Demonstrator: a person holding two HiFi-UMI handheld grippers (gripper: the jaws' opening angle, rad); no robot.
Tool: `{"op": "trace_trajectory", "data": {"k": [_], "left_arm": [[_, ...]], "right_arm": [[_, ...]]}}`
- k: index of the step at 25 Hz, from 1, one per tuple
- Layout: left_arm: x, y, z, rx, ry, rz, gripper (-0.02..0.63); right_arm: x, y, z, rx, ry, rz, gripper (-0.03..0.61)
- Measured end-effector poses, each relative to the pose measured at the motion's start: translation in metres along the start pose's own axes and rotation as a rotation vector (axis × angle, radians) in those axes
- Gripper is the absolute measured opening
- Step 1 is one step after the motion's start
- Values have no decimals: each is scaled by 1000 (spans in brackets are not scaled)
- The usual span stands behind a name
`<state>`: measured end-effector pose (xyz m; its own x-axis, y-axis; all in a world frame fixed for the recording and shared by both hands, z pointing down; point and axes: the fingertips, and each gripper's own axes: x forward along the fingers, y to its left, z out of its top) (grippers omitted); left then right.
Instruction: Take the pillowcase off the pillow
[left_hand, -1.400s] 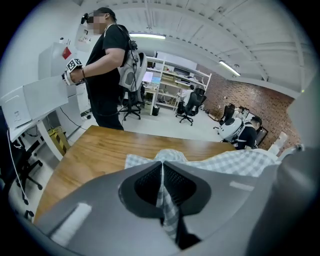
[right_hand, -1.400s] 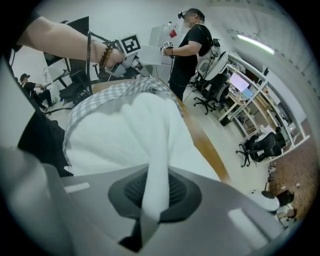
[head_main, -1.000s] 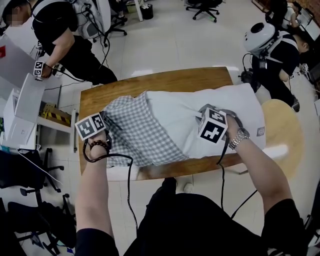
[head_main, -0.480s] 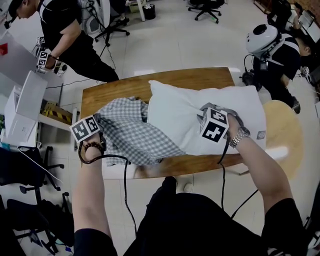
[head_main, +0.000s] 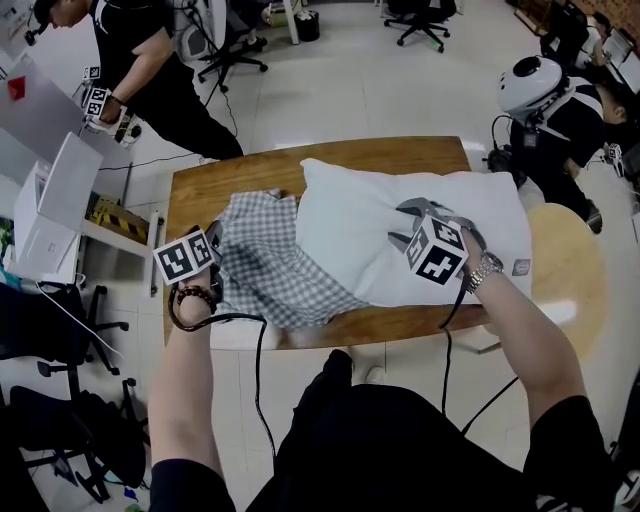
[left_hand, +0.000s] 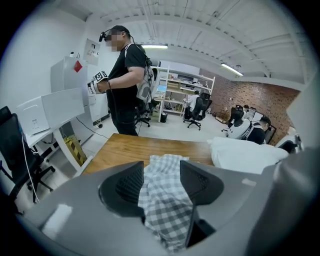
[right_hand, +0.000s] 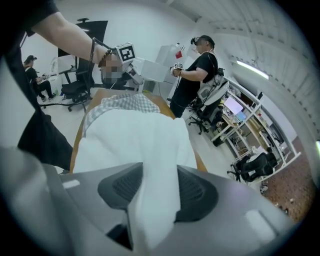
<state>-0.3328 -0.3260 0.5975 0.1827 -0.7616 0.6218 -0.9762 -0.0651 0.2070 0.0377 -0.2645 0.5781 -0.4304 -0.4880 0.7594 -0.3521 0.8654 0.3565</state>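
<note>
The white pillow (head_main: 350, 225) lies on the wooden desk (head_main: 350, 155) with its long axis running from 9 to 3 o'clock, and its bare cloth fills the desk's 3 o'clock half. The checked pillowcase (head_main: 265, 265) is bunched at the pillow's 9 o'clock end, touching it, with the pillow's near edge lying over part of the checks.

Your left gripper (head_main: 215, 258) sits at the pillowcase's 9 o'clock edge. Its fingers have just been opening and stand apart, with a loose fold of checked cloth between them; only the left gripper view shows this. Your right gripper (head_main: 402, 228) rests on top of the pillow. Its fingers have also just been opening, with a ridge of white pillow cloth in the gap, which only the right gripper view shows.

Only the head view shows the surroundings. A standing person (head_main: 150, 60) is at 11 o'clock, a seated person in a white helmet (head_main: 545, 105) at 2 o'clock, and a round wooden top (head_main: 570, 270) at the desk's 3 o'clock end. None of them is in your way.
</note>
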Motion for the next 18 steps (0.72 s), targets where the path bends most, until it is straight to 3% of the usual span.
{"op": "trace_trajectory", "data": {"k": [9,18], "left_arm": [[-49,-57,-18,90,-59,-96,242],[-81,-122,-96,209,-12,-206,285]], "right_arm": [[-39,19,4,-51,-32,-33,196],[-68,66,-9,-85,-64,-24,219]]}}
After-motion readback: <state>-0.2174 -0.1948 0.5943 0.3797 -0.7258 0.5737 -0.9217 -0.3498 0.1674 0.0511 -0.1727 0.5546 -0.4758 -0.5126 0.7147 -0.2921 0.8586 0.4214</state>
